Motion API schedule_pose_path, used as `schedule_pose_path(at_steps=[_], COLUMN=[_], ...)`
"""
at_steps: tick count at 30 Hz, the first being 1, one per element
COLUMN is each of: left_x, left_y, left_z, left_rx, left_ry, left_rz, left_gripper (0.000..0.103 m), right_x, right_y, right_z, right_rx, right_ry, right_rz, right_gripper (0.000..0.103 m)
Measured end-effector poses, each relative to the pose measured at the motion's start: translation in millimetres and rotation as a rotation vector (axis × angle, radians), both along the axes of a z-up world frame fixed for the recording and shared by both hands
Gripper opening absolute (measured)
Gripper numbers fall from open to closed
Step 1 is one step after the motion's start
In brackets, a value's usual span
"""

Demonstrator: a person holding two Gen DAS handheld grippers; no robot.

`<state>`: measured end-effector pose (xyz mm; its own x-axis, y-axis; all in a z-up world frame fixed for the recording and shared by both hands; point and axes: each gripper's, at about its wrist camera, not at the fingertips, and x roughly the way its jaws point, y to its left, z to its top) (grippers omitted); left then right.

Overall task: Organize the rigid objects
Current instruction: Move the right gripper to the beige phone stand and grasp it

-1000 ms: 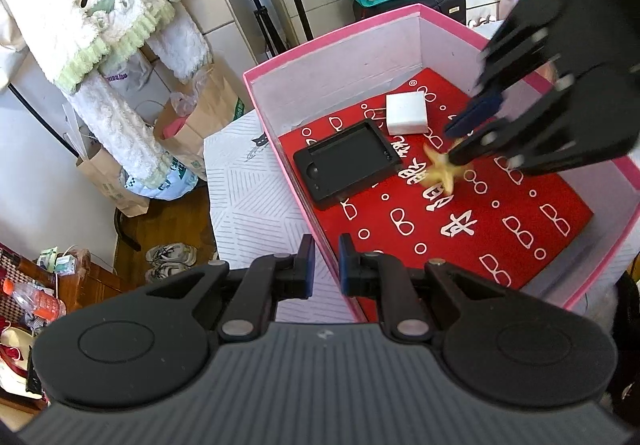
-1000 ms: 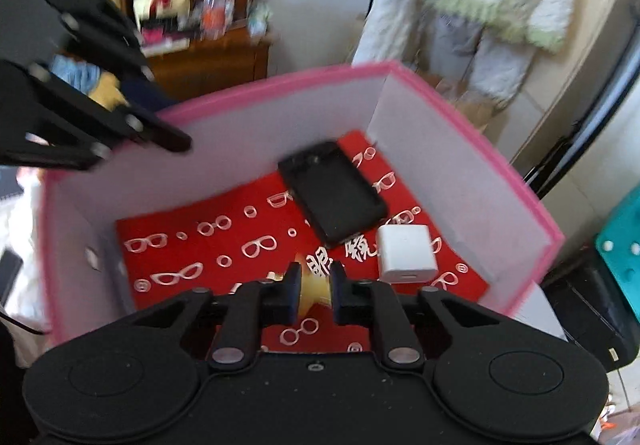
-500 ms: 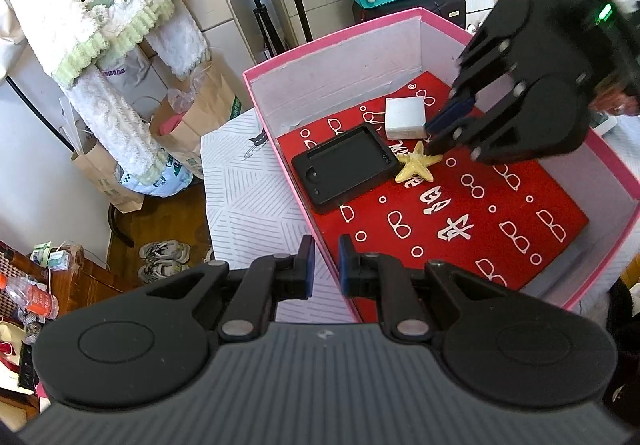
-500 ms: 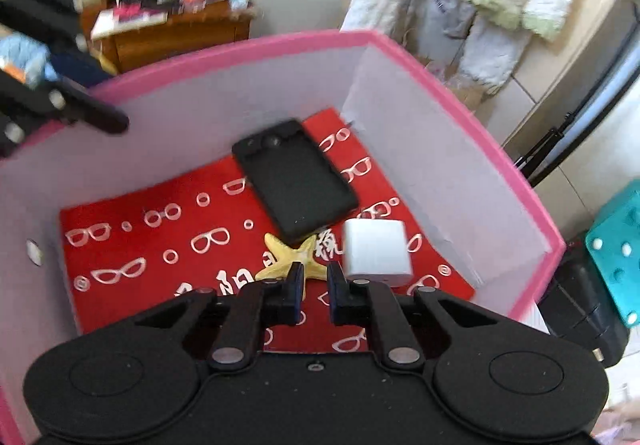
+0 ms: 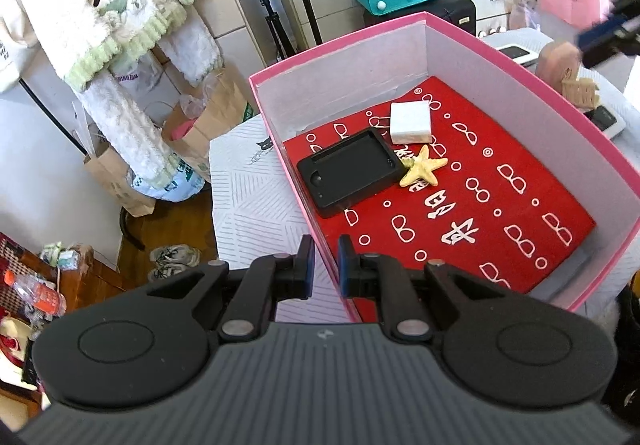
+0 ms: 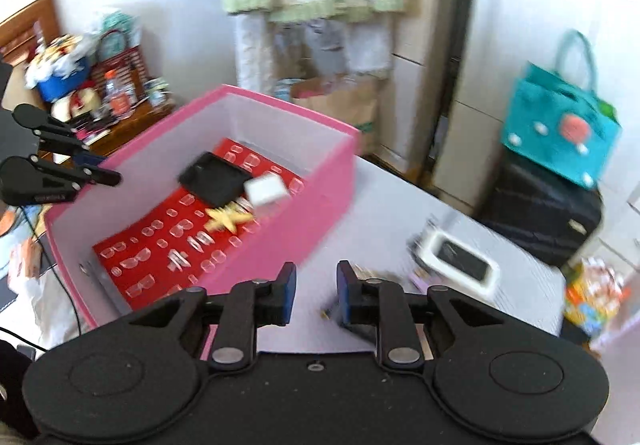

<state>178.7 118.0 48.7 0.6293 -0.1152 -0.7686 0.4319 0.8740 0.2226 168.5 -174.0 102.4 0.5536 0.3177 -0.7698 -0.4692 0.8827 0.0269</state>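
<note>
While both fingers [image 6: 286, 281] grasp nothing, left clenched, right opening, pink box [image 5: 532, 71] holds starfish [image 5: 422, 168], case [image 5: 350, 171], charger [image 5: 411, 117].

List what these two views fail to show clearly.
- Right wrist view: motion blur smears the starfish, the white block and the small items on the table beside the white-framed device; those items cannot be identified.
- Left wrist view: the right gripper is blurred and cut off by the right edge.
- Left wrist view: the left gripper body hides the pink box near corner.
</note>
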Motion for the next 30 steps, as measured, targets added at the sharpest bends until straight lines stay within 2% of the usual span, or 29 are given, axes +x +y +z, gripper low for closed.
schedule_pose_path(at_steps=[4, 7, 10, 19, 21, 30], left_x=[2.4, 1.7, 0.5, 0.3, 0.4, 0.5], left_y=[3.6, 3.5, 1.0, -1.2, -1.2, -0.9], left_z=[1.3, 0.8, 0.2, 2.0, 1.9, 1.7], left_rx=[-0.027, -0.026, -0.009, -0.005, -0.005, -0.005], left_ry=[0.012, 0.012, 0.01, 0.013, 0.013, 0.013], left_rz=[0.019, 0.026, 0.027, 0.03, 0.03, 0.028], left_gripper=[0.011, 0.011, 0.011, 0.011, 0.011, 0.011], right_x=[-19.1, -26.1, -29.2, -27.2, -26.1, -7.0], right_y=[-28.7, -48.9, -58.0, -55.0, -52.4, -49.1], right_z=[-9.6, -21.7, -36.7, -72.5, -76.5, -90.3], right_rx=[0.0, 0.015, -0.021, -0.113, -0.144, -0.226], right_ry=[-0.01, 0.001, -0.003, -0.038, -0.059, -0.064], right_rz=[-0.075, -0.128, -0.15, -0.105, -0.092, -0.079], right_gripper=[0.038, 0.042, 0.044, 0.049, 0.054, 0.055])
